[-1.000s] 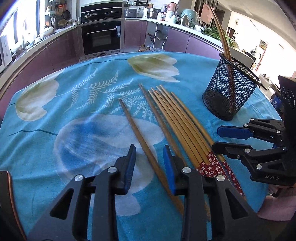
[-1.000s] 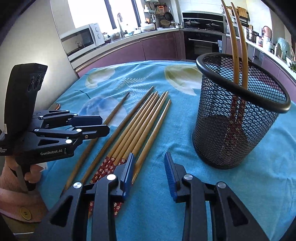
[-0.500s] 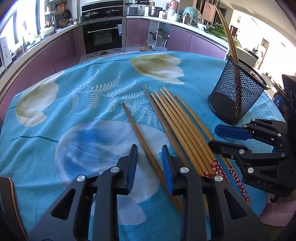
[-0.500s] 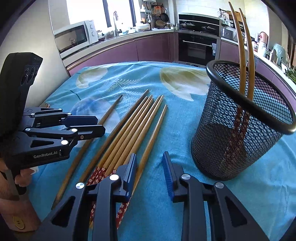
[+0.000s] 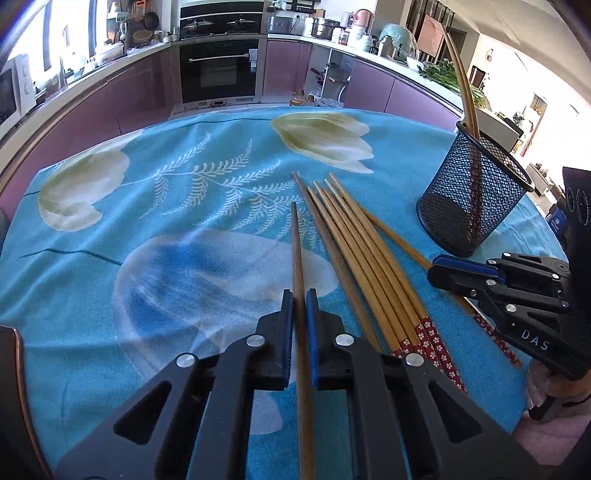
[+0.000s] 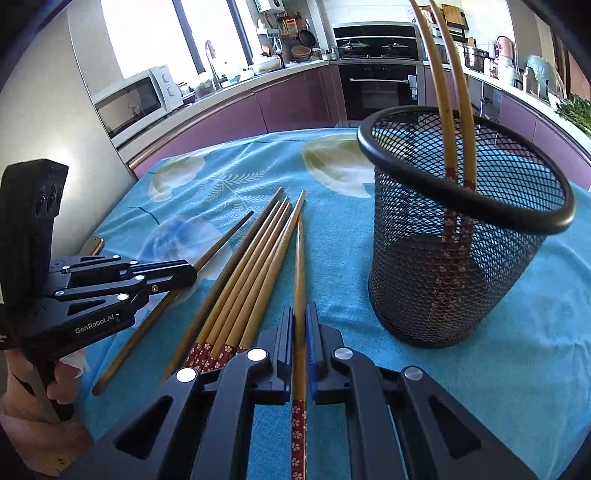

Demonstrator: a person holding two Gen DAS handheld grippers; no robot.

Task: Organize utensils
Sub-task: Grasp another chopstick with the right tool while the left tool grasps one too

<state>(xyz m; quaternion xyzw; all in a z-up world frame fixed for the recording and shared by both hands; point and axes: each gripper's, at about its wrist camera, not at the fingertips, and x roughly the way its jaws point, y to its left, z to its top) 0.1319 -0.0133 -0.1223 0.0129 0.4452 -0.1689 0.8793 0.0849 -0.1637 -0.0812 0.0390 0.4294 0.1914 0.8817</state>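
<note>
Blue flowery cloth [image 5: 110, 266] covers the table. Both grippers have now squeezed shut: the left gripper [image 5: 299, 295] pinches a dark chopstick [image 5: 296, 243], the right gripper [image 6: 300, 312] a red-tipped chopstick [image 6: 299, 266]. Loose chopsticks [image 6: 255, 269] lie between. Farther off, near the cloth's edge, the mesh cup [image 6: 454, 251] holds two.

bright daylight from the window [image 6: 155, 33]; strong fisheye bending, dark corners, glare at right, focus sharp.
</note>
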